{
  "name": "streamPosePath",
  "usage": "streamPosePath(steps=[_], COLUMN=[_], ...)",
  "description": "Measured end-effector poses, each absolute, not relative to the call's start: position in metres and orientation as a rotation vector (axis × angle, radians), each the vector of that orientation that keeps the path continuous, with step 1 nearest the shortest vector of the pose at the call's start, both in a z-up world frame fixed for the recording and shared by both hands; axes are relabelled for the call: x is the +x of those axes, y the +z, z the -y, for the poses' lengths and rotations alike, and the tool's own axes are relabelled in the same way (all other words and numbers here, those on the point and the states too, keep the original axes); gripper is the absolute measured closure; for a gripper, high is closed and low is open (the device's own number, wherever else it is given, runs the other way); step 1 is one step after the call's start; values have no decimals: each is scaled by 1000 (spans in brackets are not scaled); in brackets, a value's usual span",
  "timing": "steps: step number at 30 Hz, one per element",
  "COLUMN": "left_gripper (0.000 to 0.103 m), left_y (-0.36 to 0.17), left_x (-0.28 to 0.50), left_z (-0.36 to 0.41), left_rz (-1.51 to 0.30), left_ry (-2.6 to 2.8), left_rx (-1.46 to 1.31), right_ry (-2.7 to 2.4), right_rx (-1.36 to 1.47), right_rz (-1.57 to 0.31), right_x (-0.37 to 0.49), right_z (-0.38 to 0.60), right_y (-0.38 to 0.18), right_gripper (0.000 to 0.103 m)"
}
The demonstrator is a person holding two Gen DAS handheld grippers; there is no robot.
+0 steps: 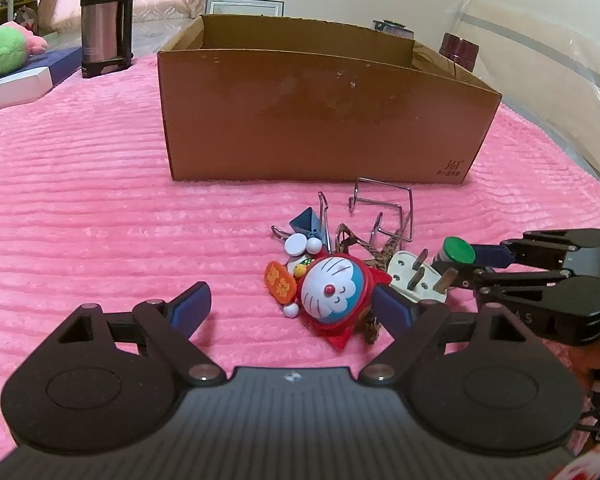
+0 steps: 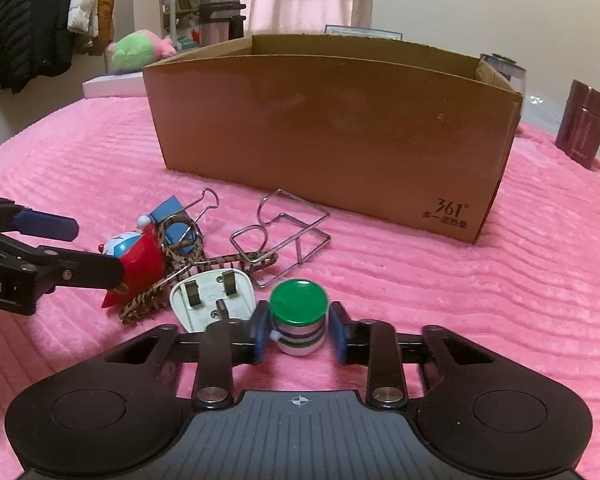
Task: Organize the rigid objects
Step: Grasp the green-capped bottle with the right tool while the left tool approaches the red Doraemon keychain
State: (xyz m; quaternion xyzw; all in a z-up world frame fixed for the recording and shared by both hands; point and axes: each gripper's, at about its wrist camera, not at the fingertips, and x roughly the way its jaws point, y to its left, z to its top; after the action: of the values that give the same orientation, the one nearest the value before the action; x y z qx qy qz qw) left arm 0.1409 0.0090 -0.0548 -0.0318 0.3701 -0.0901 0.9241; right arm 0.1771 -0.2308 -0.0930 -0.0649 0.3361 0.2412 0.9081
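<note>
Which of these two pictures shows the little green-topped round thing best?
The right wrist view: the small green-capped, white-striped cylinder sits close, centred between the right hand-held gripper pads, its stripes clear. The left wrist view shows mostly its green cap, far right.

Cardboard box (image 2: 332,136), lower right corner of the front wall, is showing print "361°" with small unreadable characters beneath. Left hand-held gripper (image 2: 40,248) body is showing white lettering ending "ot.AI". Orange tag (image 1: 280,284) characters: unreadable.
</note>
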Motion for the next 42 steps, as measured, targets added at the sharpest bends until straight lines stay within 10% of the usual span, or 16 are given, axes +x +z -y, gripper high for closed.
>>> streamPosePath(steps=[42], left_gripper=[34], left_y=[-60], left_x=[137], left_z=[-39], left_rz=[-793], left_ry=[-321], left_rx=[12], right_ry=[417], right_rx=[-85], right_rz=[-697], right_x=[151], right_z=[241], right_y=[-81], right_gripper=[76])
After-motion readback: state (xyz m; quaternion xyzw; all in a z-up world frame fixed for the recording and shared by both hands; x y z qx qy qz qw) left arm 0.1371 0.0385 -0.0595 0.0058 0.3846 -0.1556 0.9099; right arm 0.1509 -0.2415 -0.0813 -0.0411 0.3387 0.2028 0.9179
